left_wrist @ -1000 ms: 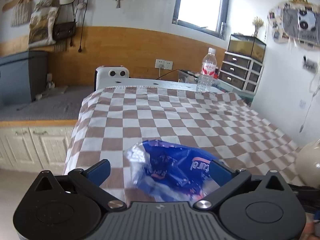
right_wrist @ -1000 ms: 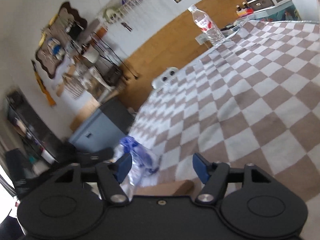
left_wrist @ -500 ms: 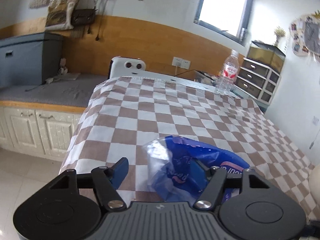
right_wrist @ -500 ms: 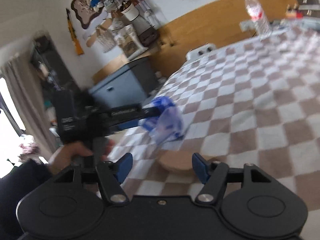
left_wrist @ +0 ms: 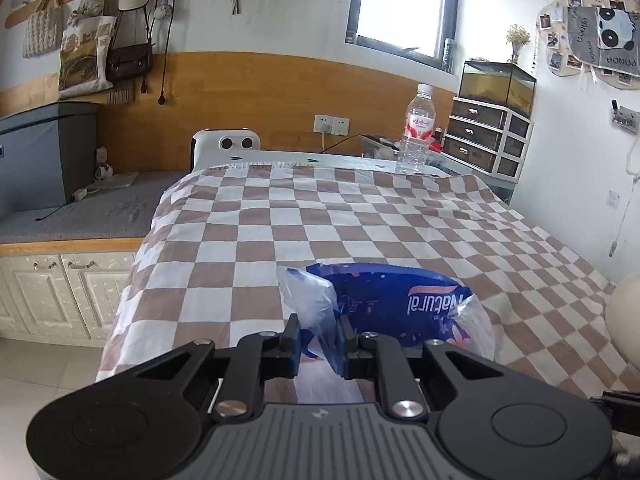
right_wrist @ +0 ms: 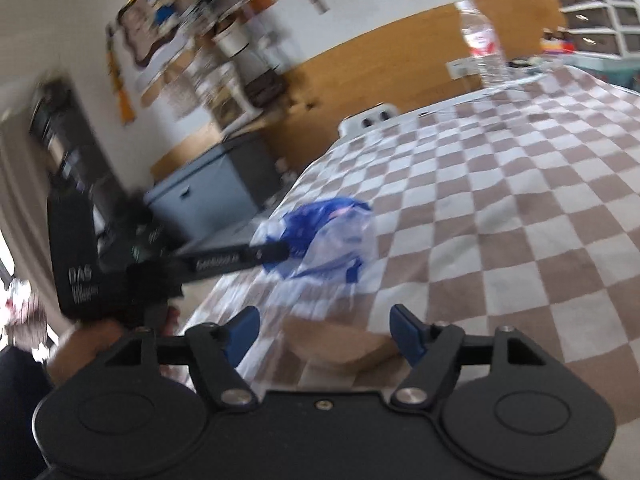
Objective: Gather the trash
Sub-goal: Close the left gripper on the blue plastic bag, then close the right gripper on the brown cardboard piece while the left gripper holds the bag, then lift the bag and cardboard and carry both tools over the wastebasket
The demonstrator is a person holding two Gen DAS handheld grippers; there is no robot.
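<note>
1. The left claw (left_wrist: 319, 340) has just gone from fully apart to clamped on the blue plastic wrapper (left_wrist: 384, 304); 1 second ago its jaws were straddling the wrapper without pressing it, and now they are pinching a crumpled clear fold of it between the pads.
2. The wrapper is sitting directly ahead of the left claw, with most of its printed blue body spreading to the claw's right and resting on the checkered cloth (left_wrist: 360, 220) of the counter.
3. In the right wrist view the same wrapper (right_wrist: 320, 236) is showing ahead and to the left of the right claw (right_wrist: 324, 334), gripped at the tip of the left tool.
4. The right claw is standing apart with its jaws opening a little more, and no part of the wrapper is lying between them; a flat brown piece (right_wrist: 340, 344), too blurred to identify, is lying just in front of it.
5. I am judging that the pickup of this 1 piece of trash is secured and is only awaiting a lift and carry to wherever the trash is going, a place not visible here.
6. A water bottle (left_wrist: 416, 132) is standing far ahead of the left claw at the counter's far edge, untouched.
</note>
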